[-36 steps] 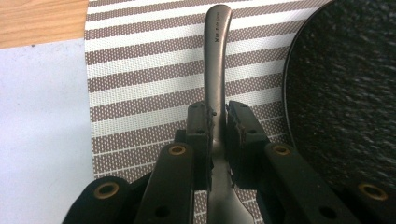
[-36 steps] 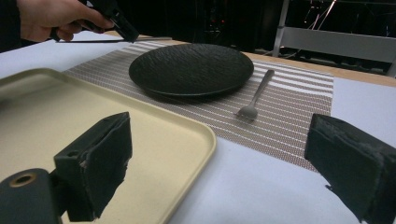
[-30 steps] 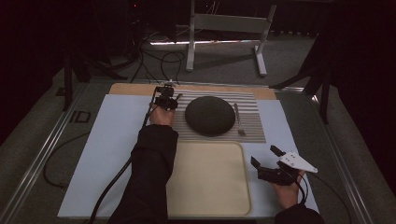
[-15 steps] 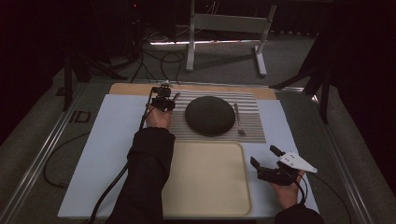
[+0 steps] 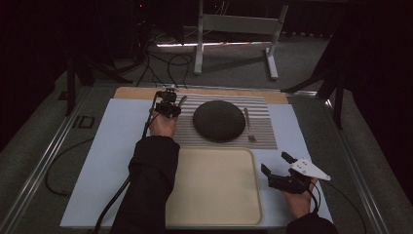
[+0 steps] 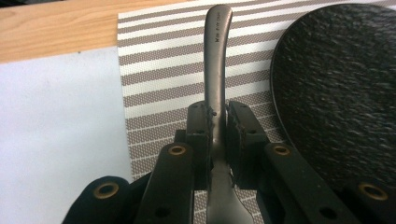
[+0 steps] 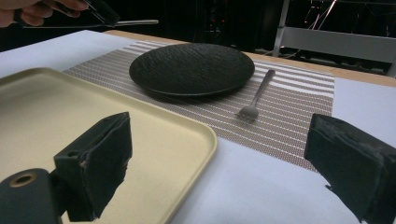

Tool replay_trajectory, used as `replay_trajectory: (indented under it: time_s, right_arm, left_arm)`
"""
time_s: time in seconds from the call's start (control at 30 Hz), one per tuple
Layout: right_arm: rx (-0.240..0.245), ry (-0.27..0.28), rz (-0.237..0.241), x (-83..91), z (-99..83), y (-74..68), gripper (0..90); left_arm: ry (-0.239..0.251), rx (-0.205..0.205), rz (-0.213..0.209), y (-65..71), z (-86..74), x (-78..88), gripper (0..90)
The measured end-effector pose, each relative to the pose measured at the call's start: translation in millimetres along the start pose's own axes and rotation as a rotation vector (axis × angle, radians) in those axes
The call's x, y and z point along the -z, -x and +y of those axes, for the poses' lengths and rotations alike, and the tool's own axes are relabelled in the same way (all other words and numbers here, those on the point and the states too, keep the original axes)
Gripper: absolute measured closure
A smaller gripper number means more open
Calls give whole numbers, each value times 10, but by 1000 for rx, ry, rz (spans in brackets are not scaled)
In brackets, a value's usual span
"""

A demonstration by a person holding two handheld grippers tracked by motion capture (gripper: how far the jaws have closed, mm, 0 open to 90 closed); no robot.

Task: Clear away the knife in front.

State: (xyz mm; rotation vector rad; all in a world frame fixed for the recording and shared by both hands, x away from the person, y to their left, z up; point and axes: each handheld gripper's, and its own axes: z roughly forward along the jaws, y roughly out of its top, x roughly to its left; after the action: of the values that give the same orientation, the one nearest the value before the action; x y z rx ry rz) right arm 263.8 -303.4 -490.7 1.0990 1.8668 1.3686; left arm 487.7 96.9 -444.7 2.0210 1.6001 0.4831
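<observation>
Left gripper (image 6: 215, 140) jaws clenched on utensil handle (image 6: 215, 56); right gripper (image 7: 224, 168) jaws wide, empty.

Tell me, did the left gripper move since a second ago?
Yes. The left gripper, shut on a utensil, went a little toward the placemat's far edge, staying left of the plate.

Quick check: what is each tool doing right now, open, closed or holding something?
Left tool: closed on the dark grey metal utensil handle.
Right tool: open, holding nothing, beside the beige plastic tray.
</observation>
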Motion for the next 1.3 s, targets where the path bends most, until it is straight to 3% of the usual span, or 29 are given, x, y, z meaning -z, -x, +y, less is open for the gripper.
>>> replay_trajectory:
  time_s: [0.7,0.93,1.3]
  right_arm:
    - [1,-4,-2,-6,-1,-8,76]
    - [0,-2,-3,-2,-1,-7,75]
    - [-2,-1,-3,-4,-3,-6,76]
  left_arm:
    - [48,28,8,-79,-222,187,807]
    - [47,48,-3,-107,-320,204,807]
    - [54,57,13,-124,-461,238,807]
